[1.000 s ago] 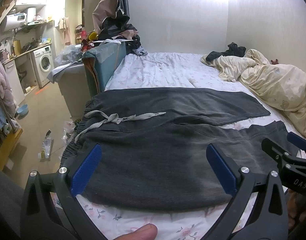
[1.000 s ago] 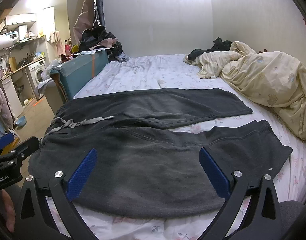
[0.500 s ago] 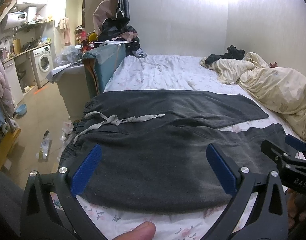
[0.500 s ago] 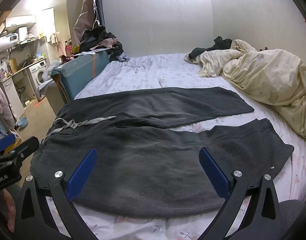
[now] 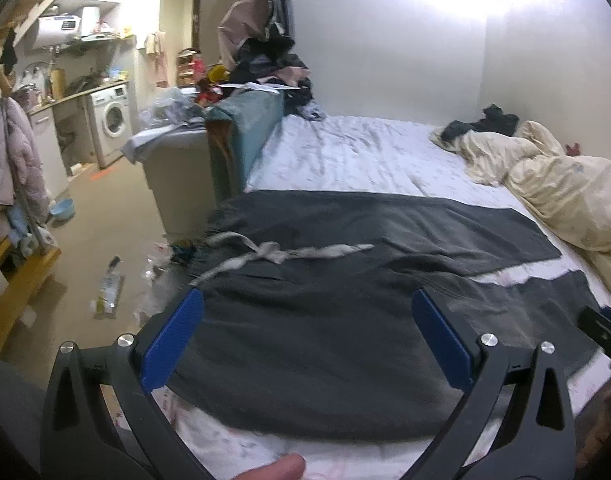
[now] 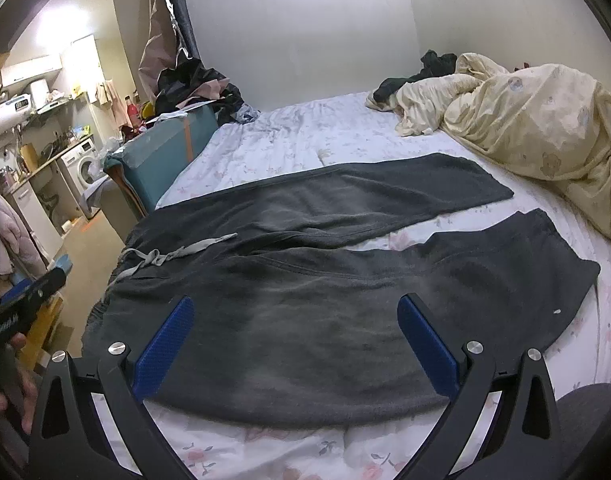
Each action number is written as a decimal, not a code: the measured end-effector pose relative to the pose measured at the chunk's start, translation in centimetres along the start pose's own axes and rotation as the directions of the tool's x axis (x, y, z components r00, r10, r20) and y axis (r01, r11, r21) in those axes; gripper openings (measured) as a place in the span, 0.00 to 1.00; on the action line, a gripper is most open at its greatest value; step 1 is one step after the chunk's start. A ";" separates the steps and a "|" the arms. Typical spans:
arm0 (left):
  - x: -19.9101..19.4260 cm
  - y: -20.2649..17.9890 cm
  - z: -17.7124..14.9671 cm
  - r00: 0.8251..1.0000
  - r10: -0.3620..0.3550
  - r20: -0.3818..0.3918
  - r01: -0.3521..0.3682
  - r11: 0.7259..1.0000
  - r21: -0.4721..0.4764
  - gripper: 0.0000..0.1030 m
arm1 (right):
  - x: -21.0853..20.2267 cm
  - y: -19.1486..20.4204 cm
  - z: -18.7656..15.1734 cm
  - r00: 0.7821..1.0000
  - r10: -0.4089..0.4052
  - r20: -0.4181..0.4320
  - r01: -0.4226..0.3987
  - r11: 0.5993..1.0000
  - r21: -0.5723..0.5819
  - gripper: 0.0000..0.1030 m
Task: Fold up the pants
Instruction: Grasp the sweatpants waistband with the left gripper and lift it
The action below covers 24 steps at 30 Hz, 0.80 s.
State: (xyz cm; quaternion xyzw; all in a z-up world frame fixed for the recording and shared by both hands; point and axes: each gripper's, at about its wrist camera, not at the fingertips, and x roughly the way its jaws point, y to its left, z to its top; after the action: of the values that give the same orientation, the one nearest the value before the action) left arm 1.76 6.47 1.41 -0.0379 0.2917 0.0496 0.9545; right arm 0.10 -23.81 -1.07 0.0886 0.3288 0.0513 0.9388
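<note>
Dark grey pants (image 5: 345,300) lie spread flat across the bed, waistband at the left with a light grey drawstring (image 5: 273,254), both legs running to the right. They also show in the right wrist view (image 6: 325,288), drawstring (image 6: 173,256) at left. My left gripper (image 5: 305,344) is open and empty, held above the near leg by the waist end. My right gripper (image 6: 293,340) is open and empty above the near leg's middle. Each gripper's body shows at the other view's edge (image 5: 603,330) (image 6: 21,304).
The bed sheet (image 5: 353,160) is pale with flowers. A cream duvet (image 6: 537,128) is heaped at the right by the wall. A teal box (image 6: 165,152) piled with clothes stands at the bed's left edge. Floor with litter (image 5: 109,288) and a washing machine (image 5: 109,124) lie further left.
Both grippers have shifted a little: the left view has swung left toward the waistband, the right view has tilted and moved slightly right. The pants have not moved. Both stay open.
</note>
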 end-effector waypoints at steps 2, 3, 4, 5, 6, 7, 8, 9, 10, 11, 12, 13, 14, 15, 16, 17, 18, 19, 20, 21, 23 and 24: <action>0.7 1.6 0.5 1.000 0.025 -0.015 -0.025 0.999 -0.038 1.00 | -0.1 -0.3 0.0 1.000 0.010 -0.005 -0.010 1.000 0.012 1.00; 1.1 2.3 0.7 0.999 0.035 -0.025 -0.036 0.998 -0.059 1.00 | -0.2 -0.4 0.1 1.000 0.013 -0.008 -0.013 1.000 0.017 1.00; 1.6 3.1 0.8 0.998 0.047 -0.038 -0.050 0.995 -0.087 1.00 | -0.2 -0.5 0.1 1.000 0.015 -0.009 -0.015 1.000 0.019 1.00; 2.3 4.5 1.0 0.996 0.068 -0.060 -0.075 0.989 -0.131 1.00 | -0.2 -0.7 0.2 1.000 0.018 -0.013 -0.018 1.000 0.025 1.00; 3.1 6.2 1.0 0.992 0.089 -0.087 -0.104 0.977 -0.186 1.00 | -0.2 -0.8 0.2 1.000 0.023 -0.018 -0.023 0.999 0.033 1.00; 3.3 7.1 0.8 0.990 0.100 -0.101 -0.119 0.969 -0.215 1.00 | -0.2 -1.1 0.3 0.999 0.029 -0.020 -0.028 0.999 0.042 1.00; 3.8 8.7 0.5 0.986 0.116 -0.122 -0.146 0.952 -0.269 1.00 | -0.2 -1.3 0.3 0.999 0.038 -0.023 -0.037 0.998 0.057 1.00; 4.4 10.9 0.0 0.980 0.133 -0.149 -0.177 0.923 -0.341 0.99 | -0.3 -1.5 0.3 0.999 0.045 -0.025 -0.043 0.997 0.068 1.00; 4.8 12.3 -0.5 0.974 0.150 -0.168 -0.205 0.900 -0.385 0.99 | -0.3 -1.6 0.3 0.998 0.051 -0.026 -0.049 0.996 0.080 1.00; 4.8 13.4 -1.0 0.970 0.168 -0.178 -0.229 0.882 -0.413 0.98 | -0.2 -1.8 0.3 0.998 0.060 -0.032 -0.057 0.994 0.096 1.00; 5.0 14.6 -1.4 0.964 0.188 -0.190 -0.255 0.857 -0.447 0.98 | -0.2 -2.0 0.4 0.997 0.069 -0.037 -0.064 0.992 0.112 1.00; 5.1 15.5 -1.9 0.960 0.197 -0.202 -0.271 0.837 -0.475 0.98 | -0.1 -2.3 0.4 0.996 0.080 -0.040 -0.074 0.988 0.136 1.00; 5.4 16.6 -2.5 0.954 0.197 -0.225 -0.288 0.807 -0.515 0.98 | 0.0 -2.5 0.5 0.995 0.091 -0.041 -0.083 0.984 0.158 1.00; 5.7 17.3 -3.1 0.951 0.188 -0.246 -0.296 0.786 -0.543 0.98 | 0.2 -2.8 0.5 0.993 0.106 -0.045 -0.096 0.979 0.182 1.00; 6.4 18.5 -4.1 0.945 0.169 -0.280 -0.308 0.749 -0.587 0.98 | 0.4 -2.9 0.6 0.992 0.117 -0.054 -0.104 0.975 0.197 1.00; 6.7 18.7 -4.6 0.941 0.164 -0.296 -0.317 0.733 -0.602 0.98 | 0.7 -3.0 0.6 0.990 0.124 -0.062 -0.109 0.972 0.207 1.00; 7.3 19.2 -5.3 0.935 0.161 -0.315 -0.332 0.711 -0.620 0.98 | 0.9 -3.2 0.6 0.988 0.135 -0.072 -0.116 0.968 0.223 1.00; 8.3 19.5 -6.2 0.930 0.143 -0.339 -0.339 0.691 -0.638 0.98 | 1.2 -3.4 0.5 0.986 0.146 -0.081 -0.122 0.963 0.241 1.00; 8.9 19.5 -6.6 0.927 0.132 -0.350 -0.341 0.684 -0.645 0.98 | 1.4 -3.5 0.5 0.984 0.153 -0.086 -0.126 0.958 0.256 1.00; 10.1 19.5 -7.6 0.923 0.116 -0.367 -0.346 0.669 -0.658 0.98 | 1.6 -3.8 0.5 0.983 0.161 -0.092 -0.131 0.953 0.273 1.00; 11.9 19.2 -8.5 0.913 0.098 -0.396 -0.359 0.654 -0.666 0.95 | 1.8 -4.1 0.4 0.981 0.165 -0.098 -0.130 0.947 0.295 1.00; 12.7 19.1 -9.3 0.908 0.086 -0.409 -0.365 0.642 -0.674 0.92 | 1.9 -4.4 0.4 0.982 0.161 -0.100 -0.124 0.945 0.304 1.00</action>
State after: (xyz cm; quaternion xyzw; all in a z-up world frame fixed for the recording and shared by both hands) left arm 4.86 25.35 -14.22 -0.3906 0.4089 0.2765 0.7770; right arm 1.97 -27.88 -2.81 0.2485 0.3829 0.0745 0.8866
